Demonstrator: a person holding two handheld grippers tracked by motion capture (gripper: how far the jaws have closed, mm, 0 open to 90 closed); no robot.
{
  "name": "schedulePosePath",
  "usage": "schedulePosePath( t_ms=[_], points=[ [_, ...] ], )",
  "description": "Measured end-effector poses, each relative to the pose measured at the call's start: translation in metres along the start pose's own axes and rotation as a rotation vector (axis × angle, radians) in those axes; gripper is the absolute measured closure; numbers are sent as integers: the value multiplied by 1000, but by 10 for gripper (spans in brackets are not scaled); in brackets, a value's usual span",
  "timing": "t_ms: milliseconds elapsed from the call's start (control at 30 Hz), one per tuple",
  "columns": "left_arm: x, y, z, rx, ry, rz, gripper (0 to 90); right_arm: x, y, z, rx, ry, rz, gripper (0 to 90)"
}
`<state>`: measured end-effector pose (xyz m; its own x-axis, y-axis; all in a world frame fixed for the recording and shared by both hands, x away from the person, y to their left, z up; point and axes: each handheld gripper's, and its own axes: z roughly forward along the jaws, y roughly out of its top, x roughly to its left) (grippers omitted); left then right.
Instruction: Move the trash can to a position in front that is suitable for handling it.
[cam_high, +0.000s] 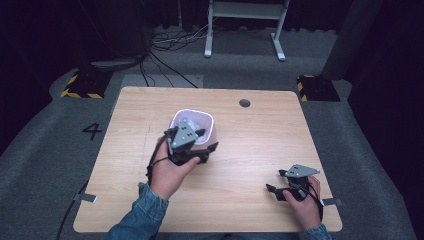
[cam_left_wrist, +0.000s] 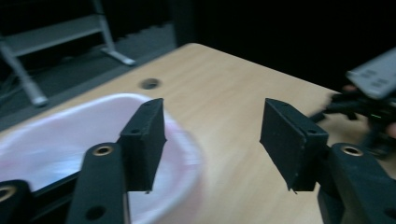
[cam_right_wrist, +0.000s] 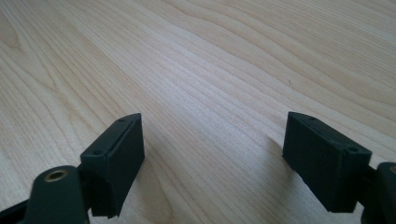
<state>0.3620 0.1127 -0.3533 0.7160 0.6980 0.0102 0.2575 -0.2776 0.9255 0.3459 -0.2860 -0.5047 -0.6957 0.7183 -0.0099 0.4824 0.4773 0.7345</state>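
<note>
I've got the left gripper (cam_left_wrist: 212, 140) over the near rim of the pink bin (cam_high: 192, 125), which sits mid-table on the wooden table (cam_high: 260, 150), jaws spread wide with nothing between them, just bare wood and the bin edge under the left jaw. Something pale lies inside the bin, can't tell what. Right gripper (cam_right_wrist: 212, 163) rests low over the table near the front right corner, jaws wide apart, holding nothing

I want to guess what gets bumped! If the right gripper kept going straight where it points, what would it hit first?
Probably just the wooden table. The right gripper, jaws open and empty, looks slightly down along bare wood.
</note>
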Motion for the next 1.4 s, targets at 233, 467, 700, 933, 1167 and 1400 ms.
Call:
schedulePosePath(
  t_ms=[233,467,700,933,1167,1400],
  points=[
    [77,-8,-17,-33,212,-108,356,0,0,0,1,0,0,205],
    [106,-25,0,49,233,-137,336,0,0,0,0,-1,0,205],
    [98,-33,15,130,164,-175,435,0,0,0,0,-1,-2,205],
    [67,-32,16,183,101,-191,438,0,0,0,0,-1,-2,205],
    [33,-35,15,171,28,-199,425,0,0,0,0,-1,-2,205],
    [-5,-34,19,171,-44,-193,438,0,0,0,1,-1,-2,205]
  ],
)
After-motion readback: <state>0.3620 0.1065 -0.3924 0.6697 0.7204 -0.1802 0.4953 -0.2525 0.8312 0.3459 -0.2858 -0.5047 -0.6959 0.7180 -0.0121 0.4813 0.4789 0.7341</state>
